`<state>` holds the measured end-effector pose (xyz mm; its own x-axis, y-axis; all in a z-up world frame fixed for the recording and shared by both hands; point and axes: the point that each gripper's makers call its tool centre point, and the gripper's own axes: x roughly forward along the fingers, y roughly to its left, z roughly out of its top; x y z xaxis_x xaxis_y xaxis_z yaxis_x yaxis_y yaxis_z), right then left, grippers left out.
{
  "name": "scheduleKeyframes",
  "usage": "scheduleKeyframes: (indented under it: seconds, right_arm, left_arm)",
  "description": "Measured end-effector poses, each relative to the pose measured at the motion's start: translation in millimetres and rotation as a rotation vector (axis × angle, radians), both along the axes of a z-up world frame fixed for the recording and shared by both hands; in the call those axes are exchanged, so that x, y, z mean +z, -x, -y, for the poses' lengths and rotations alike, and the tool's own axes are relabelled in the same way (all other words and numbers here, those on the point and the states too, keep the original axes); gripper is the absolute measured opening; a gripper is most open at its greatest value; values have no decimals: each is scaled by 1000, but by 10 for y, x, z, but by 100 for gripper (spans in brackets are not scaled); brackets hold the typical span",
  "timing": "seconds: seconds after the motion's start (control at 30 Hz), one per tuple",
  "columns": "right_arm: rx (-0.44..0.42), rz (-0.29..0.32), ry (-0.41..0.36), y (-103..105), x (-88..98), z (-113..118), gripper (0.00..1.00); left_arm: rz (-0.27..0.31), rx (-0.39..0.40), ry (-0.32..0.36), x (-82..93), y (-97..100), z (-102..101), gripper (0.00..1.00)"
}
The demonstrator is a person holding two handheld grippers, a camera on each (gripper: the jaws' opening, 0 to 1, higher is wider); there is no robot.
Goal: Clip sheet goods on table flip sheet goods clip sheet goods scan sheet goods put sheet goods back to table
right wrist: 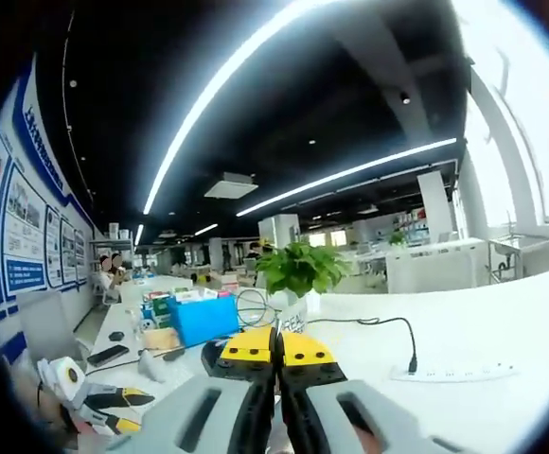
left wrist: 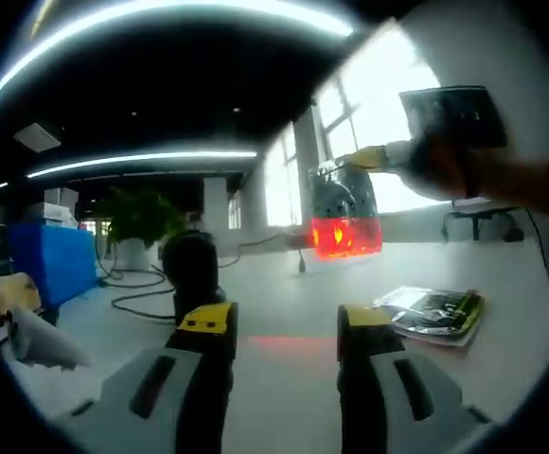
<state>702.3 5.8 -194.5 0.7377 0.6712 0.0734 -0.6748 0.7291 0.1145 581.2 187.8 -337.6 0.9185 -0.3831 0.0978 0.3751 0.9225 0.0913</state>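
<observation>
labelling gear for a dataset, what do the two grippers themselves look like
Both match: the left gripper has two light grey jaws with dark slotted insets, black inner faces and yellow caps at the tips. The right gripper shows the same grey jaws, dark slots and yellow tips. In the left gripper view, the right gripper's body is a dark boxy block.

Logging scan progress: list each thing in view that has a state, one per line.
Left tongs: open, empty, over the table.
Right tongs: shut; seen from the left gripper view, clamped on the sheet goods.
Sheet goods: held upright in the air, lit red.
Packet: lying flat on the table.
Power strip: lying on the table, cable plugged in.
</observation>
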Motion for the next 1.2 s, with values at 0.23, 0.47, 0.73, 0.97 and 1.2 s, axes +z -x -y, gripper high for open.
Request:
scheduleKeyframes:
  seconds: [0.23,0.47,0.73,0.97,1.2]
  right_arm:
    - [19,-8,59,-73,-140,-34,0]
    - [78,-23,89,-112,-210,-23,0]
    - [150,70,265,-186,-234,-29,0]
    - [194,100,316,-200,-244,-93,0]
    - [232,125,316,-189,-187,-108,0]
  left_arm:
    - [3,-38,-77,-47,17,148,35]
    - [2,-18,-53,-30,-12,58,35]
    - [18,-34,-37,14,12,110,35]
    - [38,-39,-40,54,31,105,35]
    - [32,-20,1,46,-13,19,35]
